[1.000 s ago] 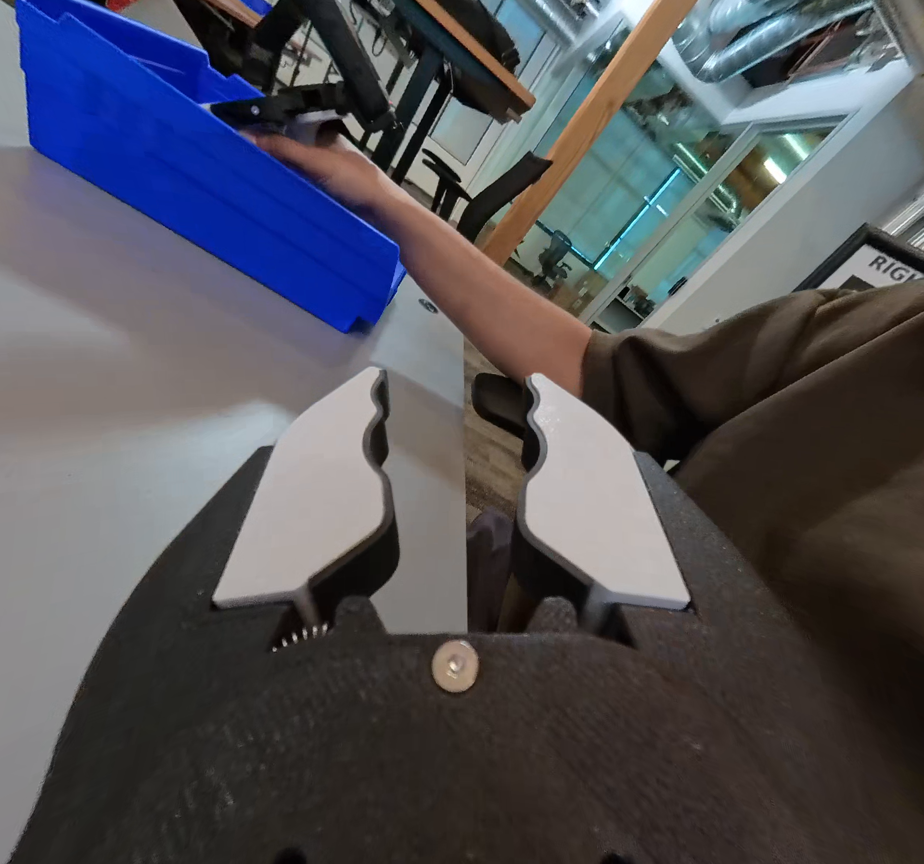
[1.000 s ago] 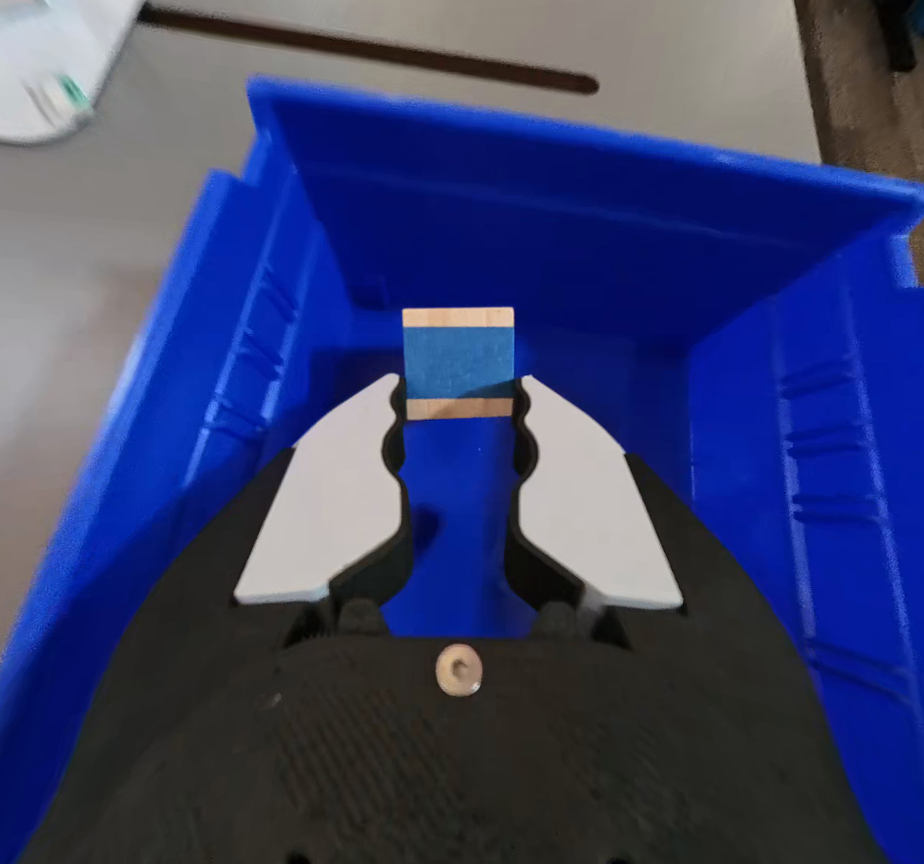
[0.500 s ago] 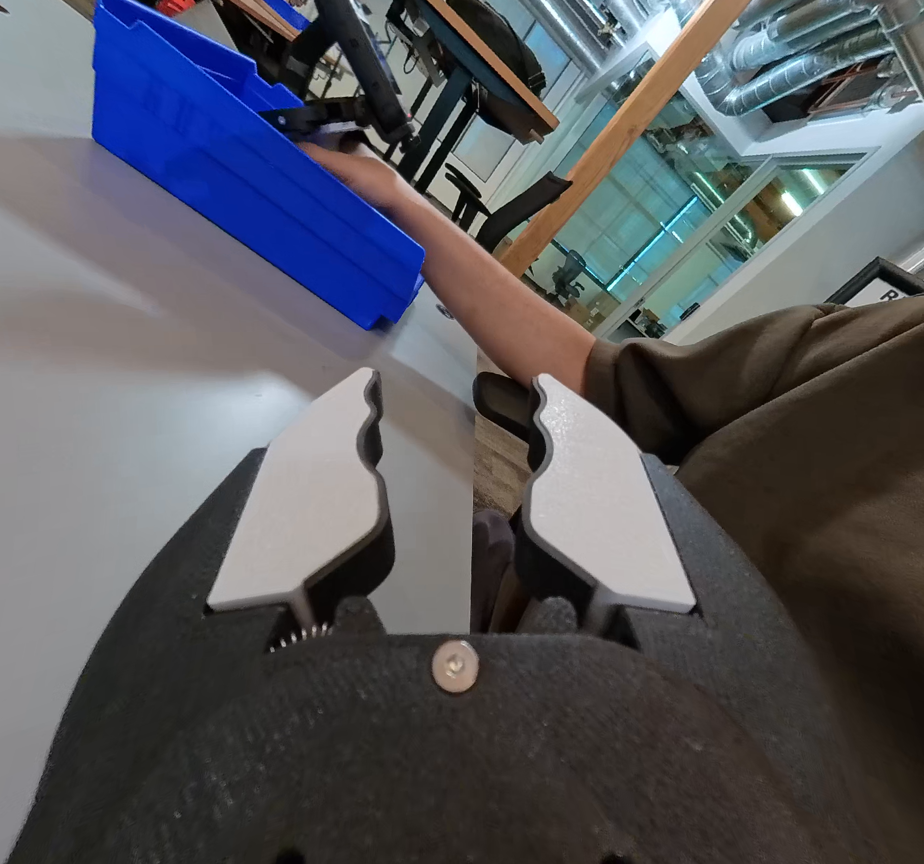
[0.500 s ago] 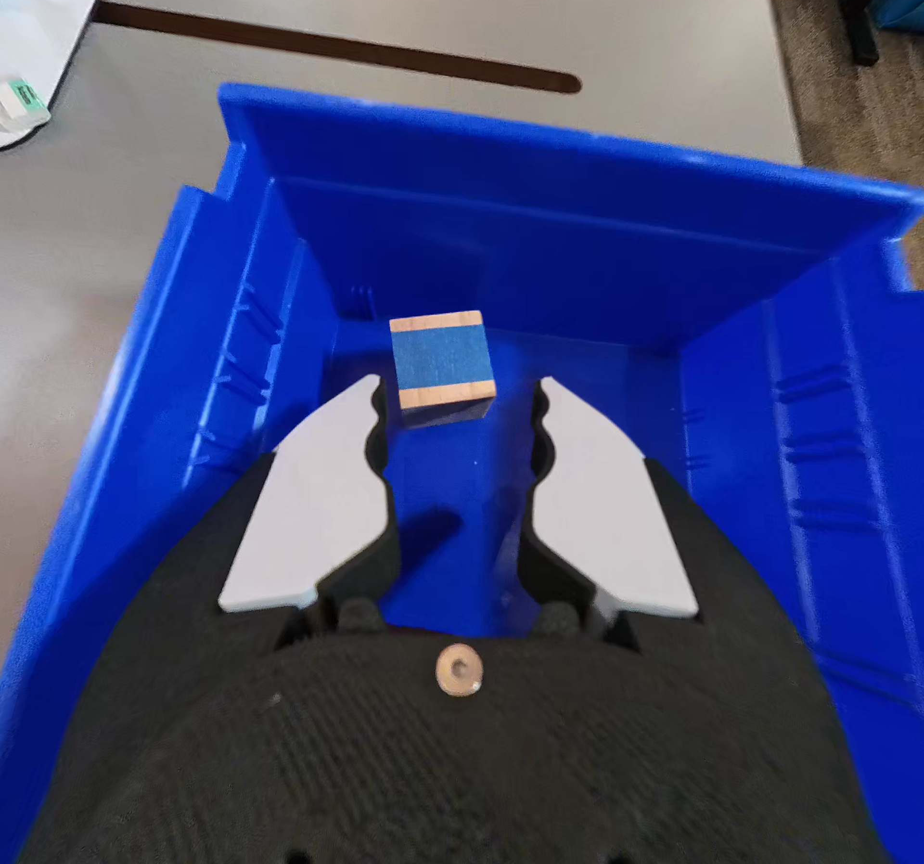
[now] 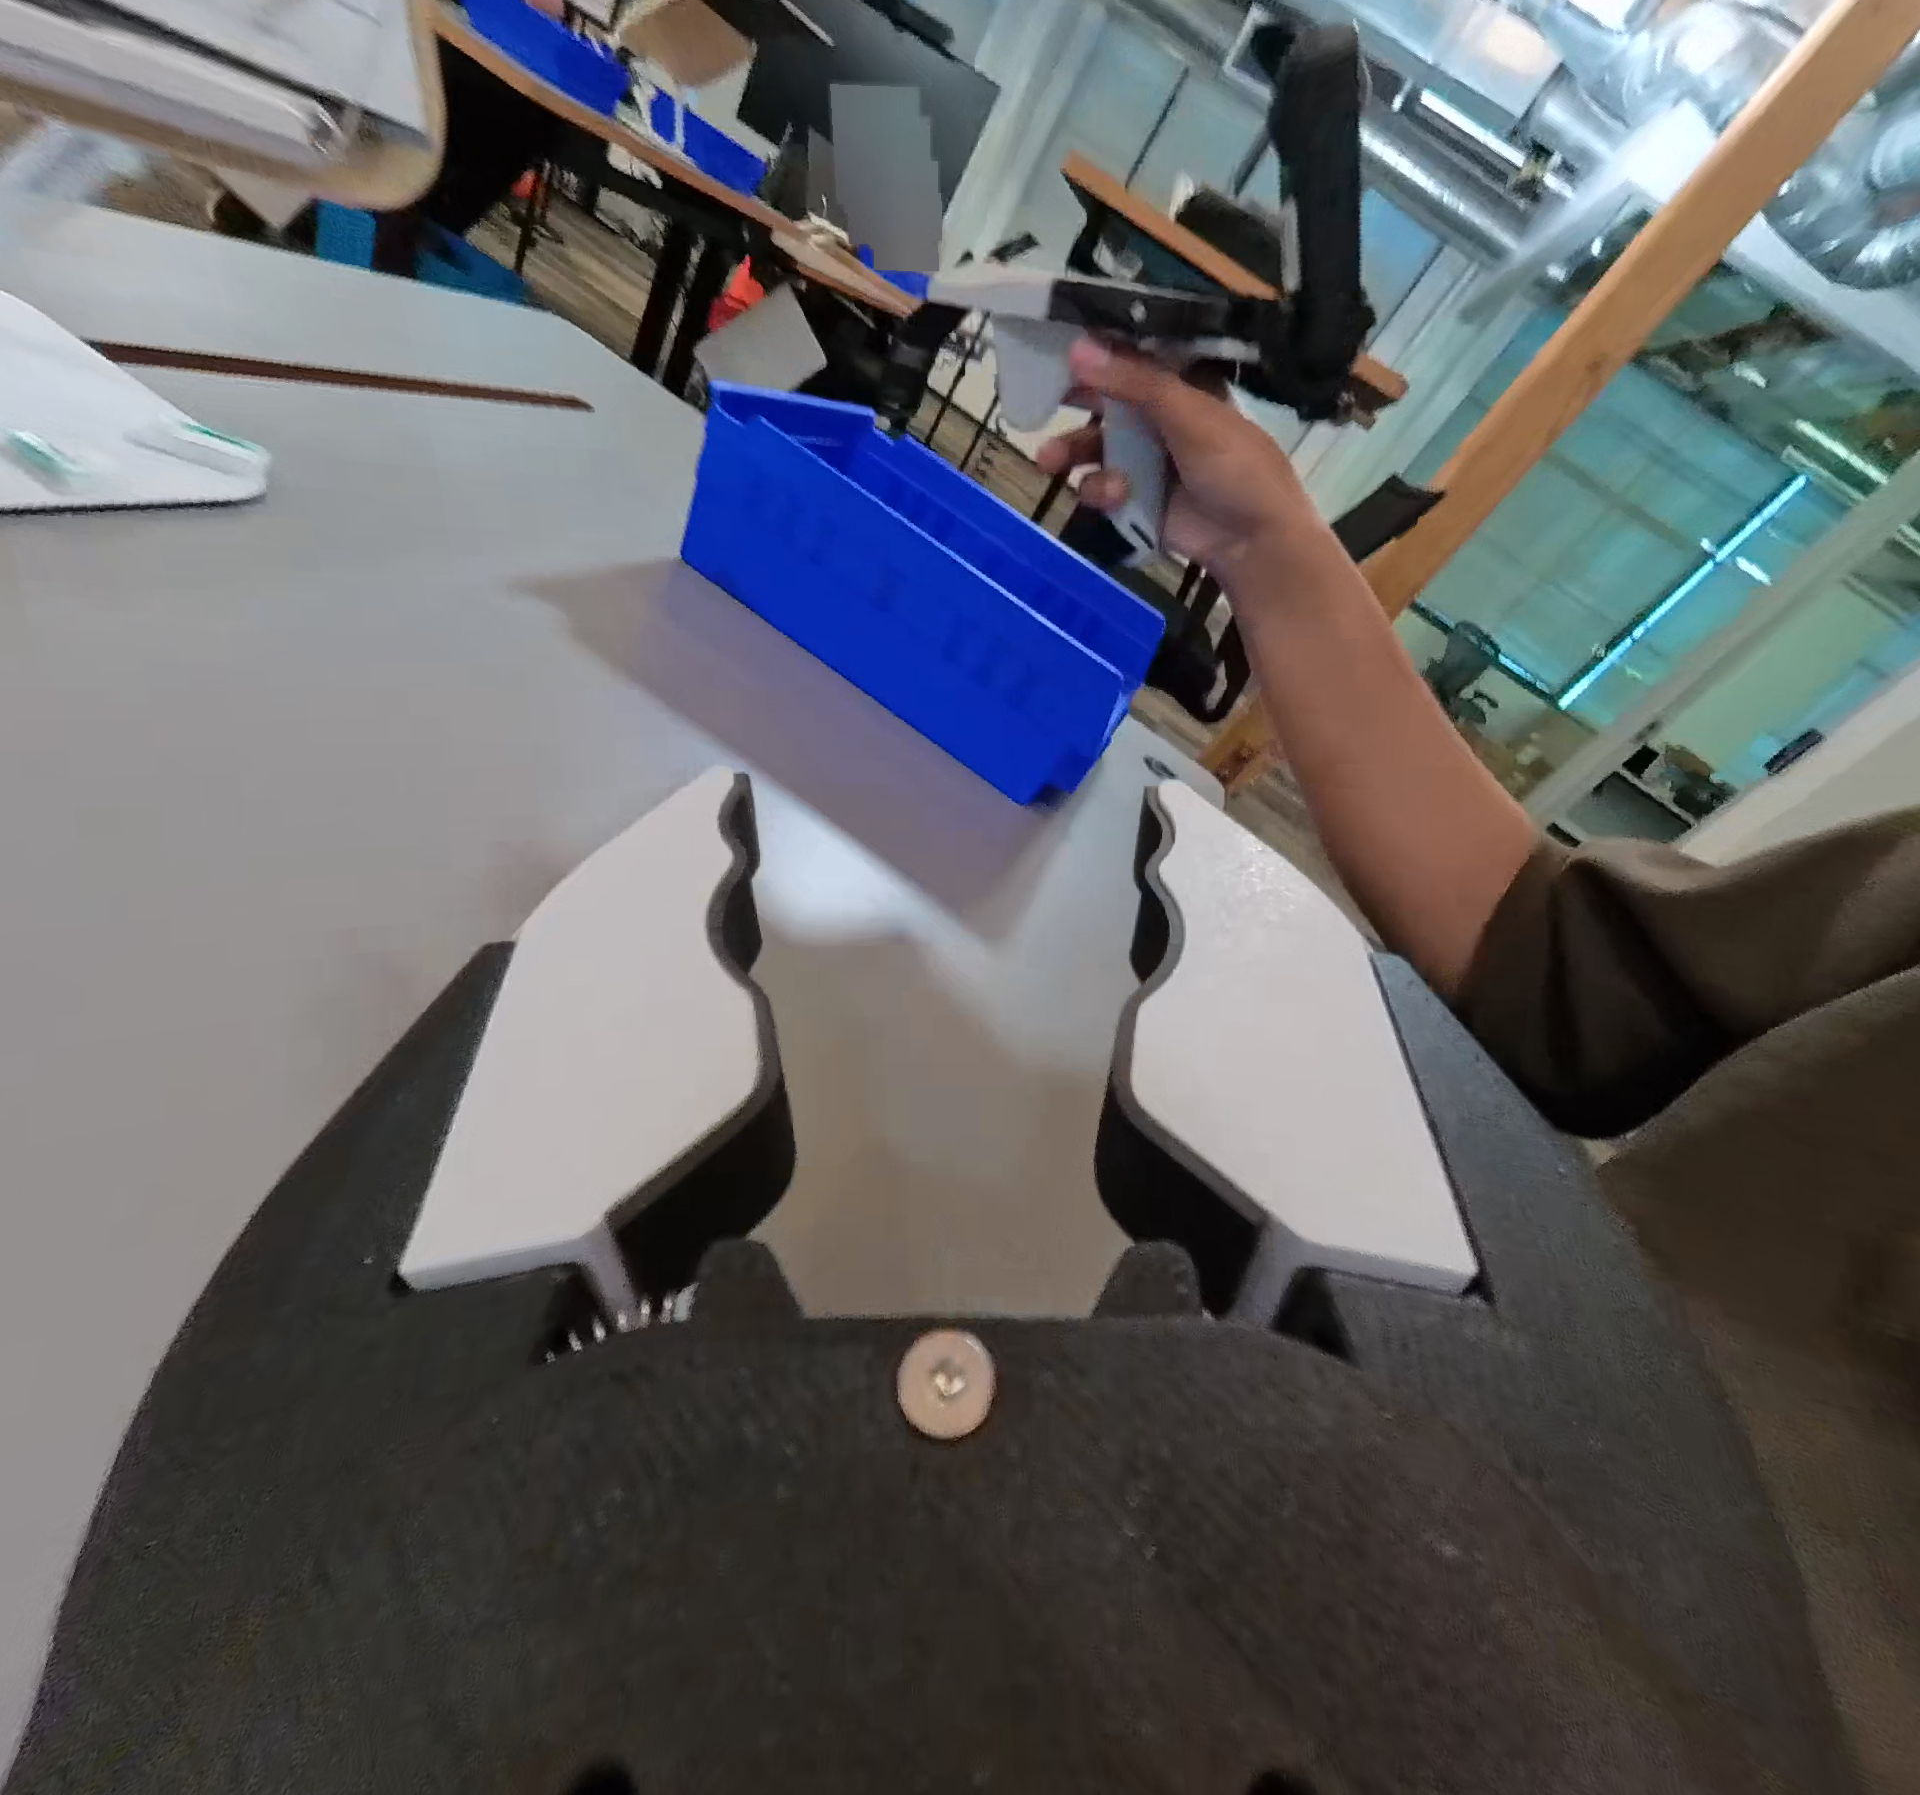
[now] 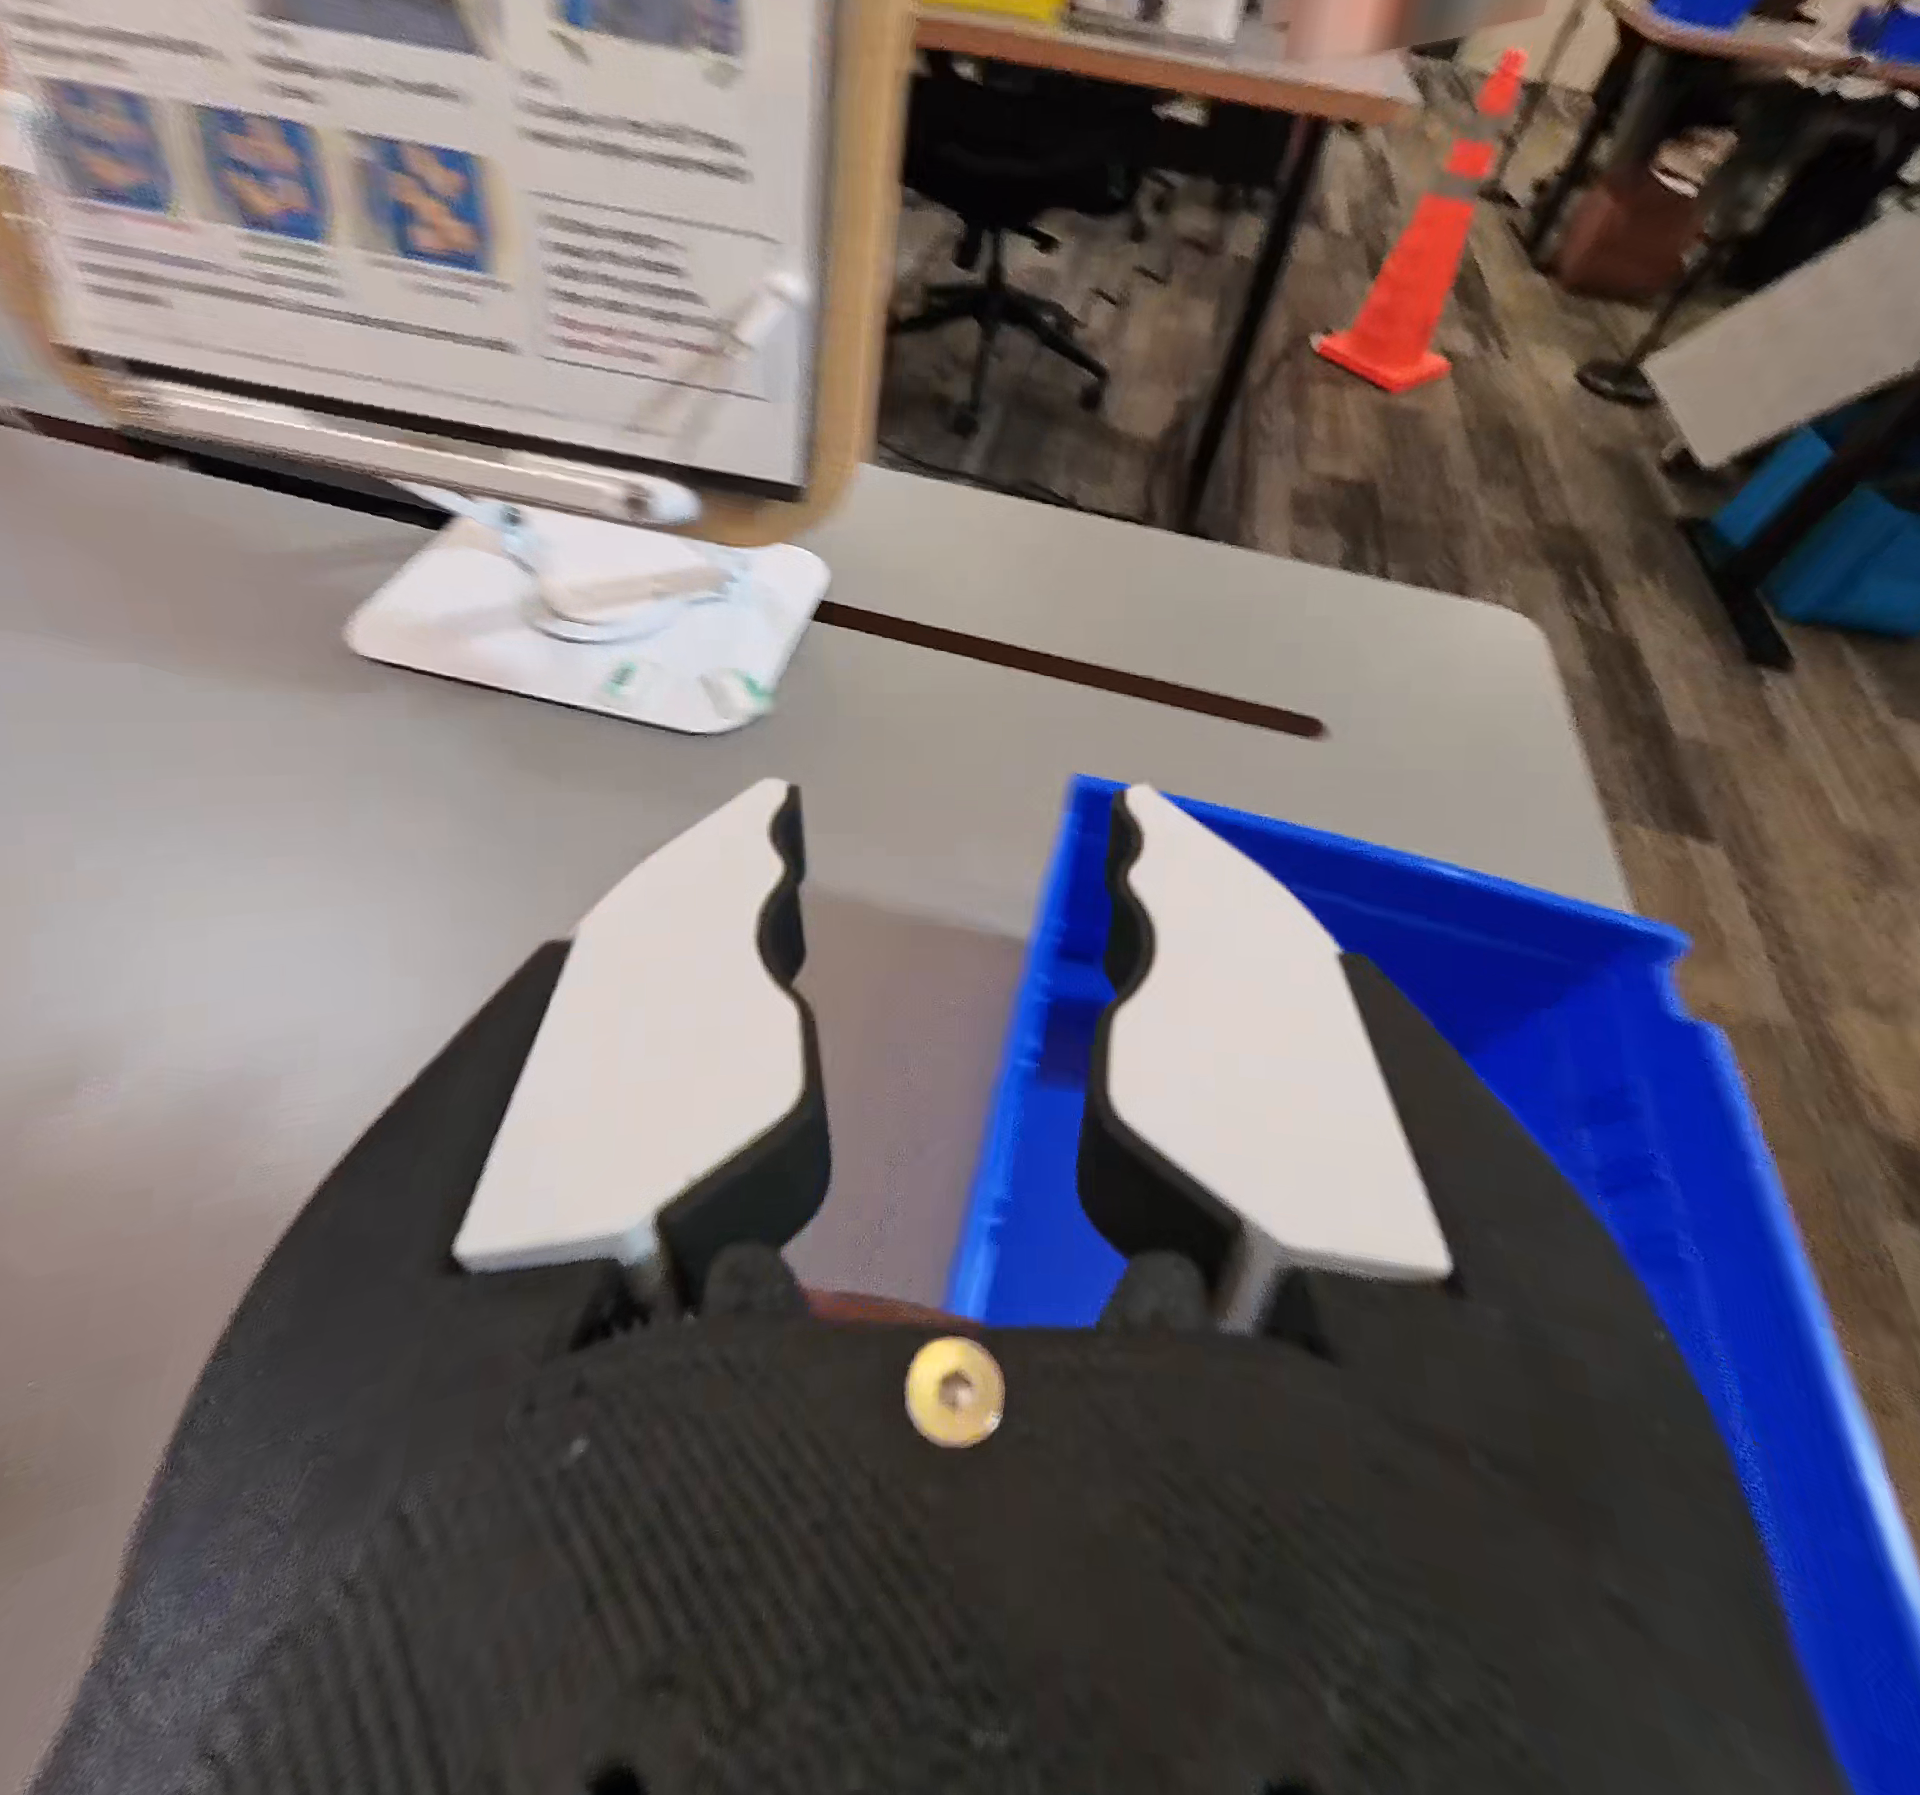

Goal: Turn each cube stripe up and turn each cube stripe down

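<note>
You're holding the right gripper (image 6: pixel 951 810) up beside the blue bin (image 6: pixel 1558 1007), its fingers spread and nothing sitting between them; the bin's near corner is lying just under your right fingertip, the gray table (image 6: pixel 260 914) showing through the gap. I'm judging you're between cubes here, one turn done or another not yet begun, because no cube is showing in either view: the bin's floor is hiding behind your gripper body in the right wrist view and behind the bin's side wall in the left wrist view, so I cannot say what is lying inside or which way any stripe is facing. Your left gripper (image 5: pixel 940 789) is hovering low over the table, fingers wide apart and empty, the bin sitting ahead of it and a little to its right, with your right hand (image 5: pixel 1195 478) gripping the other tool's handle above the bin's far end. Ahead and to the left of the right gripper, a board on a white stand (image 6: pixel 582 623) is standing clear. Next, I'd say you're needing to tip the right gripper back down over the bin, find a cube, and line the fingers across two plain faces.
</note>
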The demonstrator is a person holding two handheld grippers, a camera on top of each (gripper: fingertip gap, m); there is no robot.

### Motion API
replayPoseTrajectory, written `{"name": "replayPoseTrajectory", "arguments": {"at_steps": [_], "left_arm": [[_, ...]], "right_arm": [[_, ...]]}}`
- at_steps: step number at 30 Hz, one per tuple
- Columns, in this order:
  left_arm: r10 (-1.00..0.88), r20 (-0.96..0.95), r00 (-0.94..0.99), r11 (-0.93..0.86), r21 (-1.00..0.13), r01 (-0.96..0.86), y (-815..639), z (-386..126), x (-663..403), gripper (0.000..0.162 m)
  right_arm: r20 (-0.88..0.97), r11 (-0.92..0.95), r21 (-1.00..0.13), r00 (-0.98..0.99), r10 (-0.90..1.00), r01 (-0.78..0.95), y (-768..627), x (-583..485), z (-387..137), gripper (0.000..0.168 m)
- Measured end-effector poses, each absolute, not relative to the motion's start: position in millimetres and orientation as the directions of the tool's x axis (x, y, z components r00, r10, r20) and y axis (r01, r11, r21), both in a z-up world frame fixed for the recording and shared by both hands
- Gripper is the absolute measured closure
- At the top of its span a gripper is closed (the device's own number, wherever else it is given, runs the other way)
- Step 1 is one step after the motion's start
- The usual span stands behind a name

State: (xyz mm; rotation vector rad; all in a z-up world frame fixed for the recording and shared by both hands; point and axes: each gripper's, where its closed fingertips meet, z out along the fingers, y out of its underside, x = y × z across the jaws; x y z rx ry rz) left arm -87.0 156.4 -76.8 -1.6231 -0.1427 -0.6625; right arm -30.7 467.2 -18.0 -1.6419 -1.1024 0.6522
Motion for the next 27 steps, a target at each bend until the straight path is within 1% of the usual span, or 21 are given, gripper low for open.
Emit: {"name": "replayPoseTrajectory", "arguments": {"at_steps": [3, 6, 9, 11, 13, 16, 18, 21, 23, 27], "left_arm": [[-0.242, 0.476, 0.845, -0.135, -0.879, 0.457, 144, -64, -116, 0.087], [-0.119, 0.401, 0.908, -0.073, -0.916, 0.395, 125, -46, -162, 0.082], [-0.015, 0.324, 0.946, -0.040, -0.945, 0.323, 90, -17, -208, 0.080], [0.054, 0.309, 0.949, -0.049, -0.949, 0.312, 58, -1, -239, 0.080], [0.181, 0.291, 0.939, -0.065, -0.950, 0.307, 21, 4, -275, 0.079], [0.452, 0.235, 0.860, -0.101, -0.945, 0.311, -41, -8, -334, 0.080], [0.574, 0.234, 0.784, -0.107, -0.929, 0.355, -75, -23, -362, 0.080], [0.656, 0.301, 0.692, -0.090, -0.879, 0.468, -101, -58, -387, 0.082], [0.689, 0.342, 0.639, -0.082, -0.839, 0.537, -105, -84, -399, 0.083], [0.781, 0.282, 0.558, -0.175, -0.758, 0.628, -111, -136, -418, 0.082]], "right_arm": [[0.055, -0.032, -0.957, 0.292, 0.955, 0.287, 409, -56, -12, 0.113], [0.003, -0.029, -0.970, 0.133, 0.991, 0.240, 347, -83, -27, 0.114], [0.039, 0.011, -0.962, 0.097, 0.995, 0.272, 306, -105, -69, 0.123], [0.084, 0.061, -0.958, 0.071, 0.994, 0.281, 280, -115, -98, 0.126], [0.109, 0.096, -0.953, 0.030, 0.994, 0.286, 255, -121, -117, 0.127], [0.150, 0.161, -0.931, -0.059, 0.987, 0.326, 226, -128, -133, 0.128], [0.195, 0.211, -0.921, -0.081, 0.977, 0.329, 220, -131, -139, 0.129], [0.207, 0.227, -0.918, -0.096, 0.974, 0.325, 219, -134, -145, 0.129], [0.168, 0.191, -0.925, -0.097, 0.981, 0.328, 219, -135, -147, 0.129], [0.082, 0.118, -0.939, -0.123, 0.989, 0.322, 214, -135, -147, 0.127]]}}
